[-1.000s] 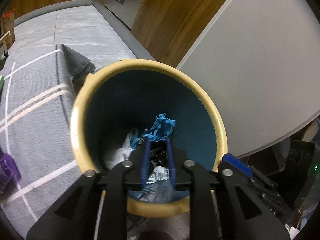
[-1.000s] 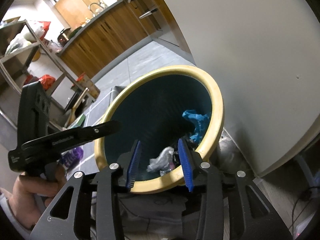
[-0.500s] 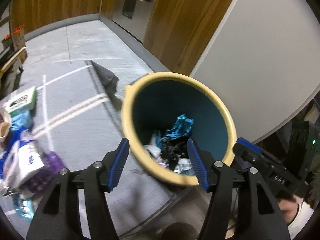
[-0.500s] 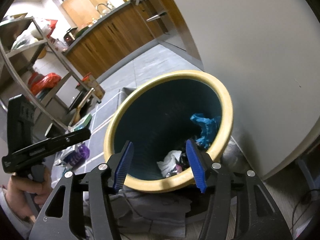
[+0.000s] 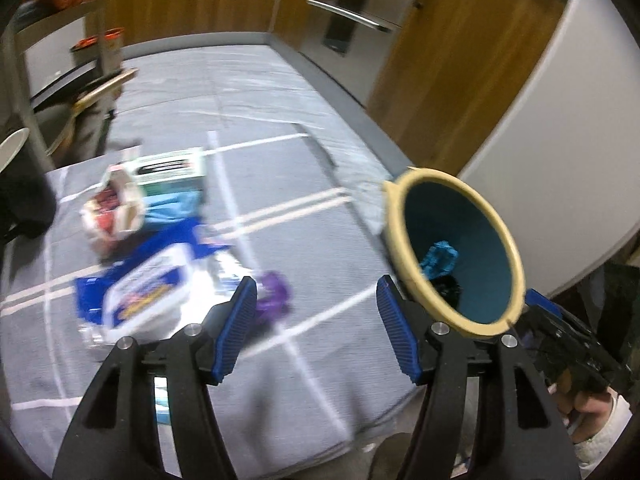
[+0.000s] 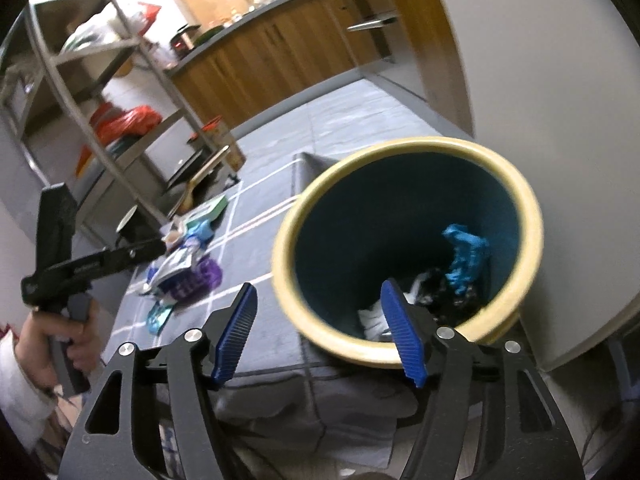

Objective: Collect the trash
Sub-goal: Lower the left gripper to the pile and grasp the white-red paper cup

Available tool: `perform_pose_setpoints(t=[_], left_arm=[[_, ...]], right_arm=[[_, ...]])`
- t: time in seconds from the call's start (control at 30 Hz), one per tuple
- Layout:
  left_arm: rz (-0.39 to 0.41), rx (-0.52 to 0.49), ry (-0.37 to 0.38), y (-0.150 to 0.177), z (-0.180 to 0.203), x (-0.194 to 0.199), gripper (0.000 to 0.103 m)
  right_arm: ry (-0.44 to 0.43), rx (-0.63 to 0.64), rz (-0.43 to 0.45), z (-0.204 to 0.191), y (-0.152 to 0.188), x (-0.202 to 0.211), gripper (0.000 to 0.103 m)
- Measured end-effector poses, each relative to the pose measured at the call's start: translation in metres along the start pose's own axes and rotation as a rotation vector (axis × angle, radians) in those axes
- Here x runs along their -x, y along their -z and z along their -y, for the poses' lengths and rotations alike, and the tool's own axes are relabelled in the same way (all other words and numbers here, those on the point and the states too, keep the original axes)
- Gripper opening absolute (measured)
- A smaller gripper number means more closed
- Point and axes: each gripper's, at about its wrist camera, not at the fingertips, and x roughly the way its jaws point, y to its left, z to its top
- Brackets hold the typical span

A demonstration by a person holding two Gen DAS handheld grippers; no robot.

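A yellow-rimmed bin [image 5: 394,232] with a teal inside stands at the rug's right edge. It holds a crumpled blue piece [image 5: 438,260] and dark and white scraps. My left gripper [image 5: 316,300] is open and empty, over the rug to the left of the bin. A purple item [image 5: 272,294] lies just past its left fingertip. Beyond that sits a pile with a white-and-blue packet [image 5: 148,284], a crumpled wrapper [image 5: 114,208] and a green-white box [image 5: 168,172]. My right gripper [image 6: 318,296] hangs by the bin's [image 6: 440,146] near rim, its jaws opening with nothing between them.
A grey rug [image 5: 280,160] with white lines covers the floor. A metal shelf rack [image 6: 100,80] stands at the left, with wooden cabinets [image 5: 200,0] behind it and a white panel [image 5: 580,120] right of the bin. A dark cloth [image 6: 320,400] lies bunched under the bin's near side.
My left gripper opened over the bin, then swung left and up toward the rug's trash pile. My right gripper's jaws widened and it drew back a little from the bin.
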Motion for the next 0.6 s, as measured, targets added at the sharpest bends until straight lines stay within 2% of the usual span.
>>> perform_pose_setpoints(t=[0.13,0.23,0.33,0.4,0.5,0.6], left_arm=[[0.012,0.051,-0.064,-0.004,-0.04,0.006,0.062],[0.026,0.095,-0.118,-0.008,-0.068,0.006,0.068],[0.041,0.151,-0.155,-0.013,-0.098,0.003,0.068],[0.038,0.145,-0.166,-0.016,-0.105,-0.004,0.068],[0.035,0.078,-0.219,-0.022,-0.106,-0.015,0.068],[0.031,0.029,-0.255,-0.027,-0.106,-0.027,0.064]], right_arm=[[-0.024,0.024,-0.02,-0.02,-0.003,-0.009,0.068],[-0.04,0.042,-0.032,-0.039,-0.008,-0.019,0.069],[-0.061,0.054,-0.045,-0.058,-0.012,-0.029,0.07],[-0.071,0.065,-0.052,-0.069,-0.015,-0.035,0.07],[-0.082,0.082,-0.06,-0.086,-0.019,-0.044,0.07],[-0.095,0.093,-0.073,-0.1,-0.023,-0.056,0.071]])
